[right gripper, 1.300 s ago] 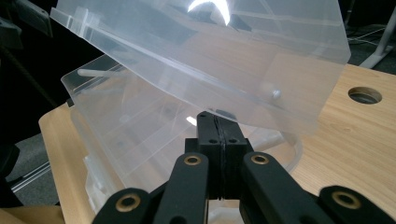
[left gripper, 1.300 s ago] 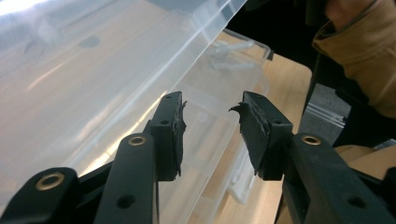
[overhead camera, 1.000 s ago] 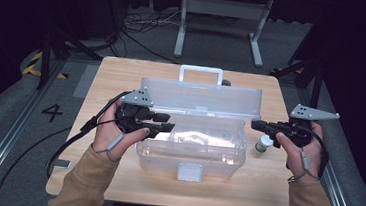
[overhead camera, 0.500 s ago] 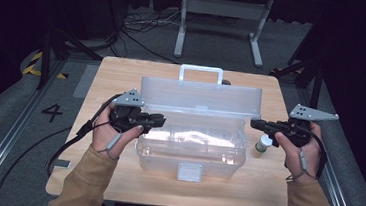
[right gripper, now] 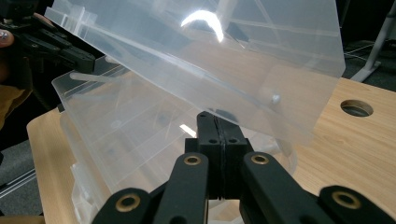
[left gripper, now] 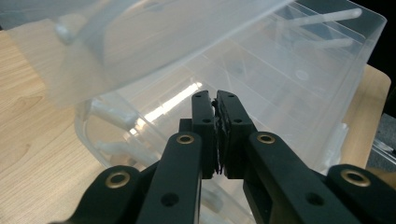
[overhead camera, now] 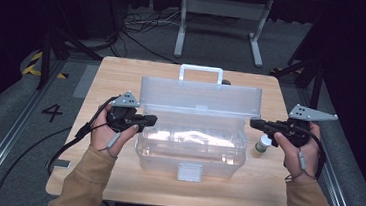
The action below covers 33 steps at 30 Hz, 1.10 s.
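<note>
A clear plastic storage box [overhead camera: 192, 149] stands in the middle of the wooden table [overhead camera: 123, 77], its lid [overhead camera: 201, 97] raised and leaning back. At the box's left end is my left gripper [overhead camera: 153, 119] [left gripper: 215, 95], level and pointing at the box wall. Its jaws have just been closing and now meet with nothing between them. My right gripper [overhead camera: 253, 122] [right gripper: 216, 116] is shut and empty at the box's right end, its tip under the tilted lid [right gripper: 210, 56]. The right gripper view also catches the left gripper [right gripper: 79, 56] across the box.
A small white bottle with a green cap [overhead camera: 262, 144] stands on the table just right of the box, under my right gripper. The box's latch [overhead camera: 189, 171] faces the near edge. A round hole [right gripper: 356, 108] is cut in the tabletop. Metal stand legs [overhead camera: 217, 30] rise beyond the table.
My left gripper has drawn back to the left, from over the box's rim to its left end, sinking a little, and its jaws have closed. The right gripper and the box have not moved.
</note>
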Each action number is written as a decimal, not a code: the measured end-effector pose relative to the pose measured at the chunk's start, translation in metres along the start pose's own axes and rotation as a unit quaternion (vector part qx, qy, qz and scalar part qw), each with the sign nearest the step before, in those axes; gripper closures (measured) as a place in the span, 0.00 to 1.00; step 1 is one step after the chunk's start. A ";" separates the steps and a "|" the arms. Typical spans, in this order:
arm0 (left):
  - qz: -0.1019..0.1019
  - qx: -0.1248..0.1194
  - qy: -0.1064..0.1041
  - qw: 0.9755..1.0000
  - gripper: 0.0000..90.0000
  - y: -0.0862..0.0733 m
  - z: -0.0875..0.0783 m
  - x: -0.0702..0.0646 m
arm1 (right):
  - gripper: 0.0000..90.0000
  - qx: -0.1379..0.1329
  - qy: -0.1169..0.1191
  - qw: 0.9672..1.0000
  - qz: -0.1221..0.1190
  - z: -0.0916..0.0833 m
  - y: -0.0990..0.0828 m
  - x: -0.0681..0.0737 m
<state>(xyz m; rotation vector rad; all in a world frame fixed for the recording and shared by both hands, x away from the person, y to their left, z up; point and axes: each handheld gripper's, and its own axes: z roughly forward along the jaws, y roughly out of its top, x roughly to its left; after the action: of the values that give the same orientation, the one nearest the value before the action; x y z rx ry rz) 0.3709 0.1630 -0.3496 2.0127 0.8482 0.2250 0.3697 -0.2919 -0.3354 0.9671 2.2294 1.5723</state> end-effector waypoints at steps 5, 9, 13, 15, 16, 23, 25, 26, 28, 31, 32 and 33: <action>-0.001 -0.011 0.011 1.000 0.99 -0.001 0.000 0.004 | 1.00 0.001 0.002 1.000 -0.001 0.001 0.000 0.000; -0.004 -0.024 0.021 0.999 1.00 -0.002 0.000 0.006 | 1.00 0.004 0.002 1.000 -0.002 0.001 -0.001 0.000; -0.011 -0.048 0.036 0.998 1.00 -0.001 -0.006 0.009 | 1.00 0.007 0.004 1.000 -0.002 0.002 -0.001 0.001; -0.012 -0.058 0.038 0.998 1.00 0.000 -0.009 0.011 | 1.00 0.013 0.005 1.000 -0.004 0.002 -0.002 0.001; -0.014 -0.059 0.039 0.997 1.00 0.001 -0.009 0.011 | 1.00 0.016 0.008 1.000 -0.002 0.002 -0.003 0.002; -0.015 -0.060 0.037 0.997 1.00 0.003 -0.010 0.015 | 0.92 0.030 0.002 1.000 -0.002 -0.001 -0.004 0.002; -0.016 -0.060 0.037 0.997 1.00 0.003 -0.010 0.015 | 0.91 0.036 0.006 0.999 0.000 -0.002 -0.004 0.002; -0.016 -0.061 0.037 0.997 1.00 0.004 -0.010 0.016 | 0.88 0.037 0.007 0.999 -0.001 -0.004 -0.004 0.002; -0.015 -0.060 0.035 0.997 1.00 0.005 -0.011 0.017 | 0.79 0.046 -0.002 0.999 -0.004 -0.007 -0.005 0.002; -0.015 -0.060 0.032 0.998 1.00 0.006 -0.011 0.018 | 0.74 0.063 -0.015 0.998 -0.005 -0.009 -0.007 0.001; -0.016 -0.060 0.032 0.998 1.00 0.007 -0.011 0.018 | 0.73 0.057 -0.027 0.998 -0.005 -0.009 -0.008 0.001; -0.015 -0.060 0.031 0.998 1.00 0.007 -0.011 0.018 | 0.71 0.054 -0.035 0.998 -0.002 -0.010 -0.008 0.001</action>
<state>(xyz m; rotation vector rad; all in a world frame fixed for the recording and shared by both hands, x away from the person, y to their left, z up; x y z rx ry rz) 0.3828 0.1795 -0.3410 1.8889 0.8831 0.3151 0.3609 -0.3002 -0.3387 1.0287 2.2865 1.4075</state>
